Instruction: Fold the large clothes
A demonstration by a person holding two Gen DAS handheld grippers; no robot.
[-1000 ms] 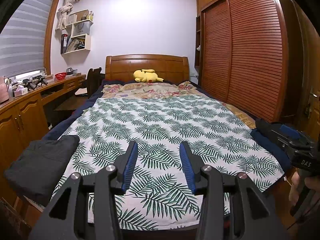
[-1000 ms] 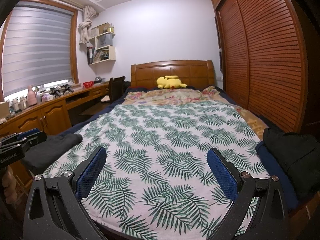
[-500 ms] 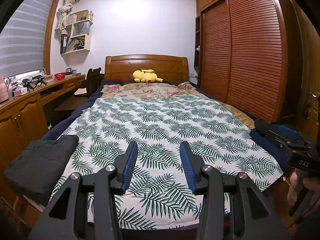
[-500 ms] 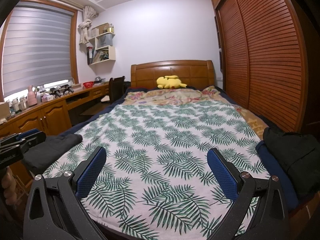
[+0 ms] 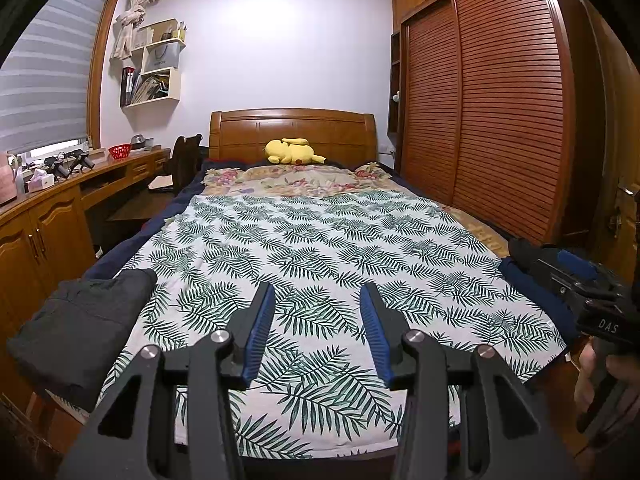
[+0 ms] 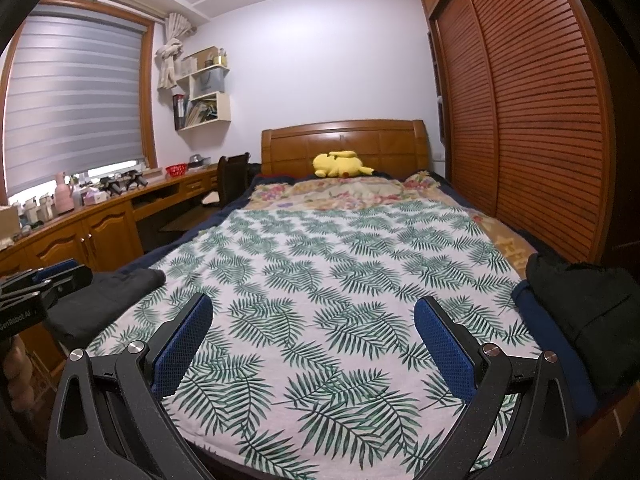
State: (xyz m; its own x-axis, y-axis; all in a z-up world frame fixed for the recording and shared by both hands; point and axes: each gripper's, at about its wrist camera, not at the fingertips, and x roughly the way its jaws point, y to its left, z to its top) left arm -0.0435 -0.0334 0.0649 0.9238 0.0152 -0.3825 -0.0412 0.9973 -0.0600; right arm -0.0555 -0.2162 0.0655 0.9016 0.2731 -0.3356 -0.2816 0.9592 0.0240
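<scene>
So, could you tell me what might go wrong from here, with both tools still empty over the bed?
1. The dark folded garment overhangs the bed's left corner; a careless pull might drag it to the floor.
2. The black garment sits on a navy one at the right edge, so the right tool might pinch both layers.
3. The leaf-print sheet lies loose and could bunch up.

Bed centre (image 5: 320, 240): flat, open. Obstacles: dark folded garment (image 5: 76, 328) lower left; dark clothes pile (image 6: 580, 312) right edge; wardrobe (image 5: 500, 120) right.

Dark folded garment (image 6: 592, 320) cut by right frame edge; shelf (image 5: 154, 68) items too small; counter (image 5: 24, 204) clutter indistinct.
</scene>
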